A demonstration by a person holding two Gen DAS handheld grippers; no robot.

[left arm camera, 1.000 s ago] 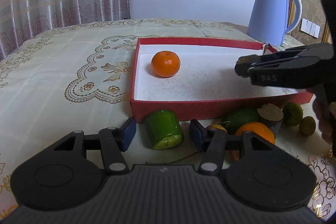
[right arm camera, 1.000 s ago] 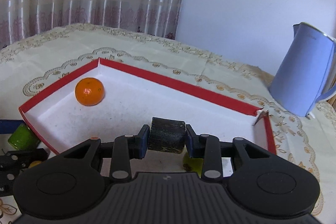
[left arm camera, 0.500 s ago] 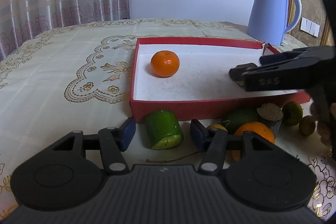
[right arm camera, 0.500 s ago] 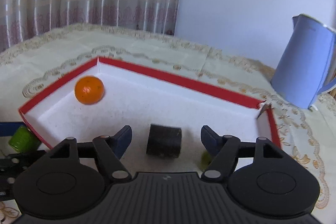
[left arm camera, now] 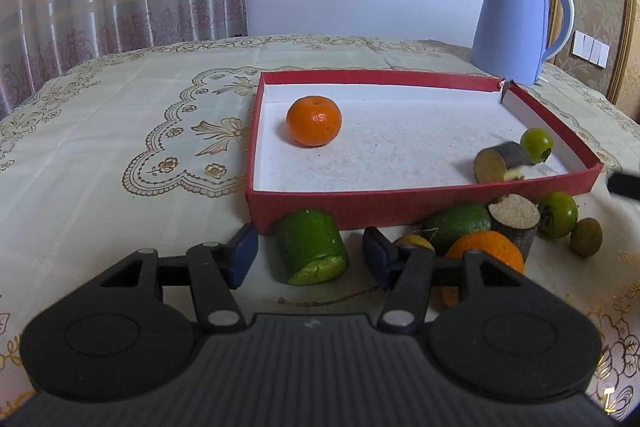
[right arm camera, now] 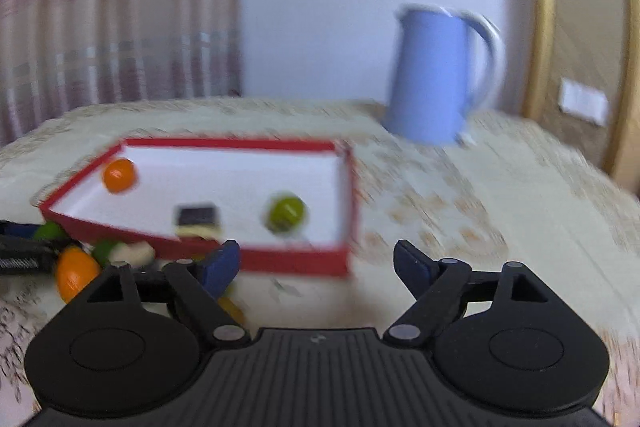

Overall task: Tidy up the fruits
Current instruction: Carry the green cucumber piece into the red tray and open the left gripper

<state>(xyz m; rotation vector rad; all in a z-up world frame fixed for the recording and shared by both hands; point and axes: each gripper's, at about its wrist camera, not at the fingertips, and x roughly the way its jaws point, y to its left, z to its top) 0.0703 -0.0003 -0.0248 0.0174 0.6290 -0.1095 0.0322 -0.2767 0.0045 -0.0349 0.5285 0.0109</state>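
While both grippers gape empty, a cut cylindrical chunk [left arm camera: 498, 163] lies in the red cardboard tray [left arm camera: 400, 202].

Black ribbed gripper body [left arm camera: 310, 367], silver screws, blue fingers [left arm camera: 244, 253]; right view blurred, seemingly identical.

We see the tabletop [left arm camera: 120, 131] carrying a red tray [left arm camera: 400, 205], a blue kettle [left arm camera: 516, 23] by its far edge, and loose fruits [left arm camera: 312, 247] along the tray's near wall.

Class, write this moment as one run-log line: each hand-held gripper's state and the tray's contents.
left hand-held gripper: open around green cut fruit | right hand-held gripper: open, empty | red tray: orange, dark cut piece, green round fruit
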